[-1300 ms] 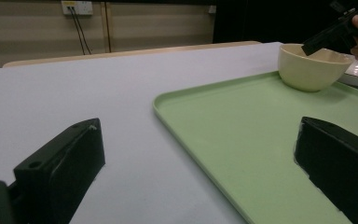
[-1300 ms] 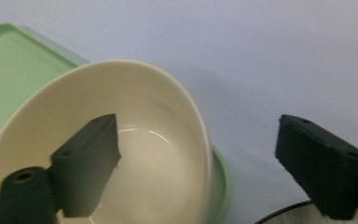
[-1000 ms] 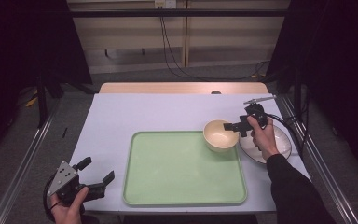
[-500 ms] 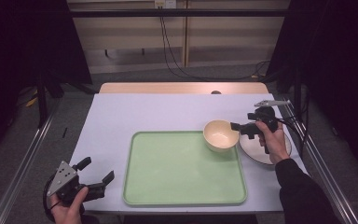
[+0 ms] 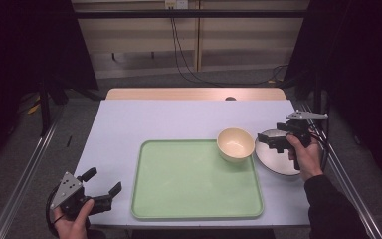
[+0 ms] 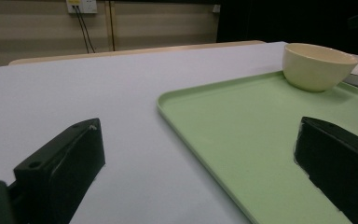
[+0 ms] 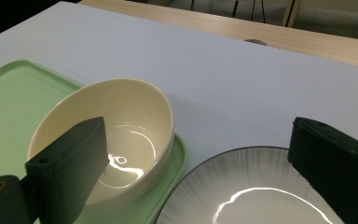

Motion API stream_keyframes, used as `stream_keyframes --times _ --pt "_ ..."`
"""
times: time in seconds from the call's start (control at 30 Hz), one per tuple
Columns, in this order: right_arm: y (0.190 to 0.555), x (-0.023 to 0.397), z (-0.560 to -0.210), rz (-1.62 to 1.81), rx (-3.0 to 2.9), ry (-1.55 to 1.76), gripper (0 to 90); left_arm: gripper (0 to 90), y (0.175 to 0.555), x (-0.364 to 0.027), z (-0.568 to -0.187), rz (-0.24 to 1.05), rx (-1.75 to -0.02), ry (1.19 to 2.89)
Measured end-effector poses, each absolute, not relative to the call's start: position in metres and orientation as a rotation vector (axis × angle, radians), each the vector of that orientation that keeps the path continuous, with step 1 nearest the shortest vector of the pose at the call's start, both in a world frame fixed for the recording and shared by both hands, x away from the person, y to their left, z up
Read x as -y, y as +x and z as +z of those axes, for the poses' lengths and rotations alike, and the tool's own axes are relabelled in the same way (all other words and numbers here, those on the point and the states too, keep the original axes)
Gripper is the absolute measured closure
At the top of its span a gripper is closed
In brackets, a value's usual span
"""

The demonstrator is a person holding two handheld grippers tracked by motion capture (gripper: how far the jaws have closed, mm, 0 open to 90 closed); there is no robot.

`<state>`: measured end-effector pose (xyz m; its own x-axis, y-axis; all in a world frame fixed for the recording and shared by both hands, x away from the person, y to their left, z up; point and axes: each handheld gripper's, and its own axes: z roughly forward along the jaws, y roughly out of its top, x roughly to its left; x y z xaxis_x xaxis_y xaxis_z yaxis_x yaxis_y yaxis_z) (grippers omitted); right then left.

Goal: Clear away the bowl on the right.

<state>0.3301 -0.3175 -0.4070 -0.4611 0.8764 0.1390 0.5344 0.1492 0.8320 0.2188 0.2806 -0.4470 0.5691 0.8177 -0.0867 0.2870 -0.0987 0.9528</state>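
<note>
A cream bowl [image 5: 235,143] rests upright at the far right corner of the green tray [image 5: 194,184]. A dark-rimmed white plate [image 5: 277,162] lies on the table just right of the tray. My right gripper [image 5: 270,142] hovers open over the plate's left part, a short way from the bowl. In the right gripper view its jaws stand wide apart with the bowl [image 7: 121,126] ahead on the left and the plate [image 7: 251,191] below. My left gripper [image 5: 103,180] is open and empty near the table's front left corner, facing the tray [image 6: 242,126] and the distant bowl [image 6: 316,65].
The white table top [image 5: 179,119] has free room behind and to the left of the tray. A wooden strip [image 5: 194,93] runs along its far edge. Metal rails [image 5: 25,174] flank the table on both sides.
My right gripper has let go of the bowl's rim and drawn back to the right over the plate. The bowl stays on the tray's corner. The left gripper has not moved.
</note>
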Motion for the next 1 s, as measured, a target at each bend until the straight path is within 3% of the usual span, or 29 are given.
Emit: stream_keyframes --times 1.0 --pt "0.258 0.34 -0.407 1.278 -1.942 1.296 2.3 1.9 0.219 -0.281 -0.448 0.579 -0.981 1.624"
